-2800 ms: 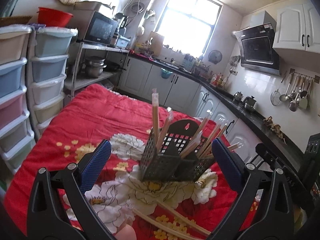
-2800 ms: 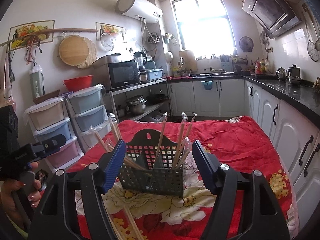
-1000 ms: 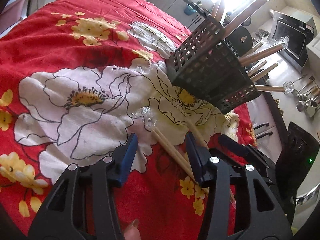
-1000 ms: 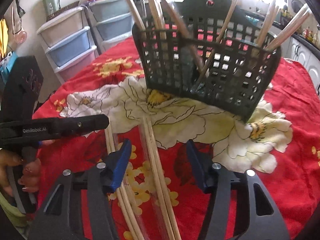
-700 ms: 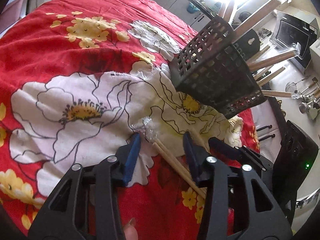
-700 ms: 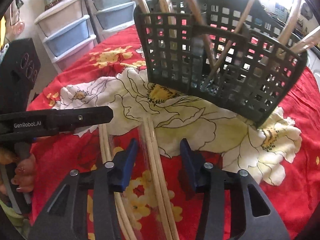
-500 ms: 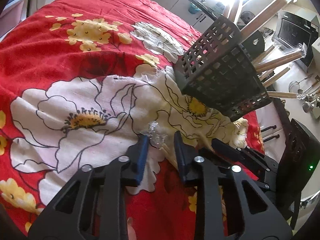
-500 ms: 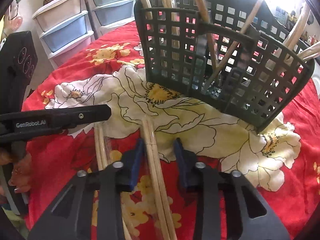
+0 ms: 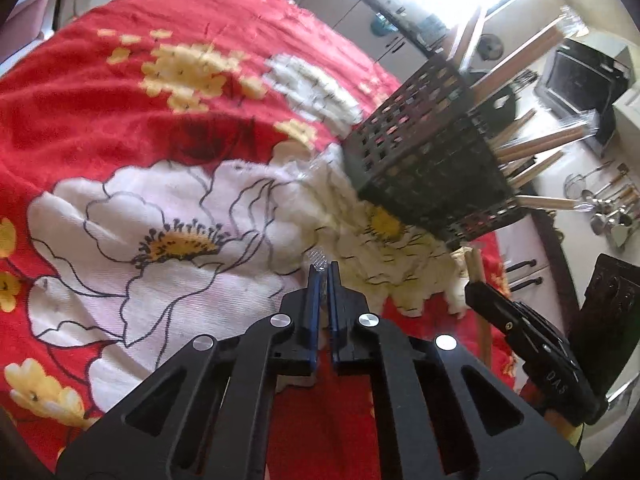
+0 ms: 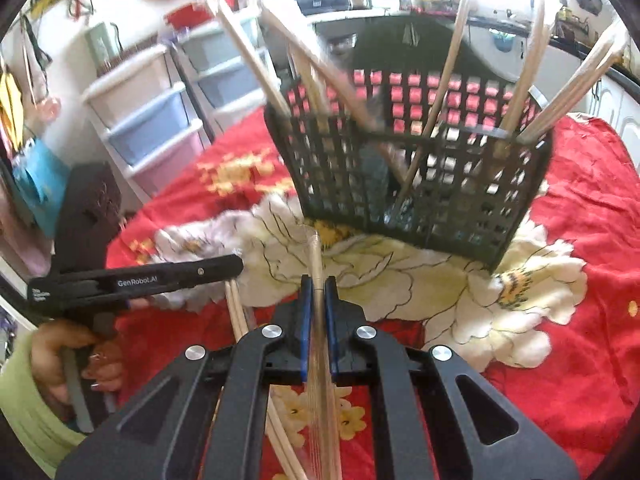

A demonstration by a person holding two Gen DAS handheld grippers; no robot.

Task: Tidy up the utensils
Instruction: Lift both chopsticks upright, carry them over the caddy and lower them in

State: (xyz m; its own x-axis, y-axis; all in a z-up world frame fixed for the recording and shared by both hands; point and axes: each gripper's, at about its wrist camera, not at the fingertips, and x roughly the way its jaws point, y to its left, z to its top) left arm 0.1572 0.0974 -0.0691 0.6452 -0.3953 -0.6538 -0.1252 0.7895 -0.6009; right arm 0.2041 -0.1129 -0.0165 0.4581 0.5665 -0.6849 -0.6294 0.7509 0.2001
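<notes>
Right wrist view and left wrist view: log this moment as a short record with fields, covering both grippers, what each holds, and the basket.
left gripper: just closed; shut on the clear wrapper tip of a chopstick pair
right gripper: just closed; shut on a wrapped chopstick pair
basket: black mesh, on the red floral cloth, wrapped chopsticks leaning in it
loose chopsticks: on the cloth, left of the right gripper
holder: a hand grips the left tool

Both wrist views look down, close over the red cloth point(image 9: 120, 128) – sharing the black basket point(image 10: 420, 184) (opposite sides)
</notes>
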